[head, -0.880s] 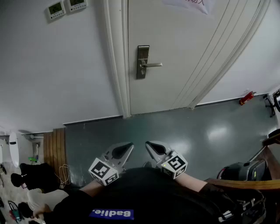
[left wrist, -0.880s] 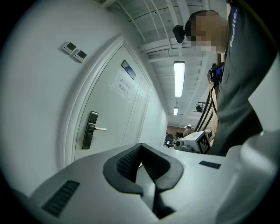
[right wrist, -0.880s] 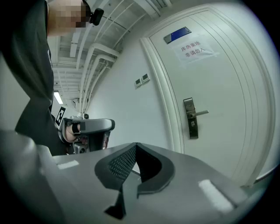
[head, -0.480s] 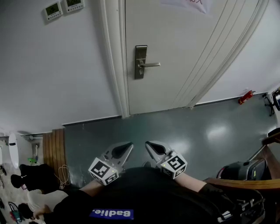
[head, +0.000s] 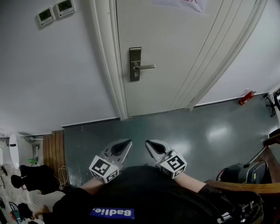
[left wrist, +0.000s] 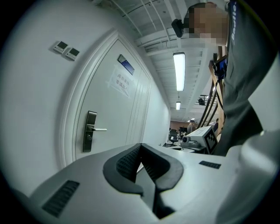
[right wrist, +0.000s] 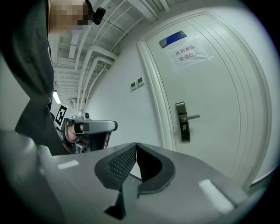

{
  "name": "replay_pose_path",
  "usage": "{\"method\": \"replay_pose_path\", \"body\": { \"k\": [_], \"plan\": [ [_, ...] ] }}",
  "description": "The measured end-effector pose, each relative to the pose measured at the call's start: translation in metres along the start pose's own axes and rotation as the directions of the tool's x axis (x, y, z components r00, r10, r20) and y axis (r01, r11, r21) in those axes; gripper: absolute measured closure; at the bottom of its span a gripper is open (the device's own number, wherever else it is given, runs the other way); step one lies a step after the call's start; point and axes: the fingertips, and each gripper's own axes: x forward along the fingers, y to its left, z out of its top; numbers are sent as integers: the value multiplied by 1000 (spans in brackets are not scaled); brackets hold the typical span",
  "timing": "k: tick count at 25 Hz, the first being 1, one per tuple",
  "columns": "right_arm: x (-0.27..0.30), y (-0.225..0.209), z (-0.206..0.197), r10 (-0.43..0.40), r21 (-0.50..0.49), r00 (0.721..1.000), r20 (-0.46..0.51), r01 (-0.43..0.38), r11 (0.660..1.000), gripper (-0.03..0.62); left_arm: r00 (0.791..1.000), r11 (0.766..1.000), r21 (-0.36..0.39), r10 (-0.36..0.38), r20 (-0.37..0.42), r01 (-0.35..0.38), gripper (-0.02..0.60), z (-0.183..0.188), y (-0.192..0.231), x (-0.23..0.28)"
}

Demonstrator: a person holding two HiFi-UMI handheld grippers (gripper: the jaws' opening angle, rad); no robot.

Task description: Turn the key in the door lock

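A white door [head: 175, 52] stands shut across the grey floor from me. Its metal lock plate [head: 135, 64] carries a lever handle [head: 146, 67] pointing right. I can make out no key at this distance. Both grippers are held low, close to the person's body and far from the door. My left gripper [head: 129, 142] and right gripper [head: 148, 142] are shut, with nothing between the fingers. The left gripper view shows the lock plate [left wrist: 89, 131] past the closed tips of the left gripper [left wrist: 140, 145]. In the right gripper view the lock plate [right wrist: 183, 121] is beyond the right gripper [right wrist: 136, 144].
Two wall thermostats [head: 54, 11] hang left of the door frame [head: 111, 65]. A paper notice [head: 179, 3] is stuck high on the door. A red extinguisher [head: 246, 98] lies by the right wall; dark equipment [head: 240, 171] and a wooden edge [head: 245, 183] sit at lower right.
The head view has turned, so the door and lock plate sit further left and slightly lower in the picture. Both grippers stay shut in the same place near the body.
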Motion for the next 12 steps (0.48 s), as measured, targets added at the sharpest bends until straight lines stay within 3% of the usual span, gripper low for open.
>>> {"method": "replay_pose_path", "body": {
  "k": [5, 12],
  "plan": [
    [-11, -30, -9, -2, 0, 1000, -17, 2, 1000, 589, 998, 998, 30, 58, 0, -58, 575, -3, 4, 31],
    [5, -74, -9, -48, -7, 998, -45, 48, 999, 589, 989, 972, 189, 145, -11, -140, 575, 6, 60, 76]
  ]
}}
